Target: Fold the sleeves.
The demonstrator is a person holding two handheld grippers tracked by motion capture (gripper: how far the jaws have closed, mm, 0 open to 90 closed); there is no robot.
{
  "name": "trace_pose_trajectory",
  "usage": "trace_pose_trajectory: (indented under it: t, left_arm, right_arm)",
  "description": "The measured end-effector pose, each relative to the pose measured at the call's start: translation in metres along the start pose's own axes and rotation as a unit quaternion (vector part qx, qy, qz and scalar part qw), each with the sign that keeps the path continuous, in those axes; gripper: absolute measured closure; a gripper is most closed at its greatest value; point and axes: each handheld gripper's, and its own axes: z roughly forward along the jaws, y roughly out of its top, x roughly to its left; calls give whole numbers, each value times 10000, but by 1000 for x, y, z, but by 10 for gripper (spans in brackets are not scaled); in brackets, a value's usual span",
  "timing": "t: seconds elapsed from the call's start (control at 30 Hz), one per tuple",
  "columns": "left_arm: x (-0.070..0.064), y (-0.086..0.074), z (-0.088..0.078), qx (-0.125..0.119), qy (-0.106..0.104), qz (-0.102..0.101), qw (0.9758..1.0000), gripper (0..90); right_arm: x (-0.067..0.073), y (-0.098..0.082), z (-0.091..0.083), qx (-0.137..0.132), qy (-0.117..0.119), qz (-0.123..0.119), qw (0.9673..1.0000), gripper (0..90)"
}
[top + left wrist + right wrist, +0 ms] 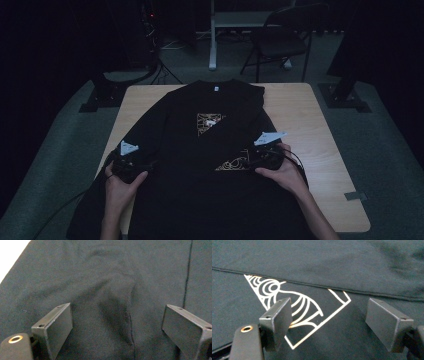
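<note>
A black T-shirt [200, 165] lies spread on the wooden table [300, 115], partly folded, with a gold line print [209, 123] showing at its middle and again lower down [232, 163]. My left gripper [131, 167] rests on the shirt's left side, jaws open over a raised wrinkle of black cloth [120, 312]. My right gripper [257, 161] sits at the right of the lower print, jaws open over the gold drawing [297, 307] and a folded hem edge [362, 292]. Nothing is held between either pair of jaws.
Bare tabletop shows to the right of the shirt, with a grey tape strip [355, 196] near the front right edge. A folding chair [282, 37] and a white table leg [213, 35] stand behind the table. The shirt's lower part hangs over the near edge.
</note>
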Motion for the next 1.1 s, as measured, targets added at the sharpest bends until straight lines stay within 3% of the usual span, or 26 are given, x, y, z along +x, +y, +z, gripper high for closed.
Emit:
trace_pose_trajectory:
  t: [0.23, 0.37, 0.57, 0.87, 1.1]
  left_arm:
    - [-12, 2, 2, -6, -61, 55, 10000, 109]
    - [-20, 3, 4, -61, -264, 31, 9996, 109]
    - [-32, 5, 5, -26, -307, 191, 9993, 109]
    - [-27, 4, 3, -170, -284, 140, 9994, 141]
    - [-15, 8, -8, -241, -274, 25, 9993, 140]
  right_arm:
    - [-6, -7, -8, -32, -25, 92, 9999, 210]
    - [-14, -12, -14, -90, 50, 269, 9996, 210]
    - [-21, -20, -23, -111, 53, 395, 9991, 211]
    - [-25, -29, -33, -139, -33, 529, 9985, 210]
    - [-24, -29, -33, -136, -83, 529, 9985, 211]
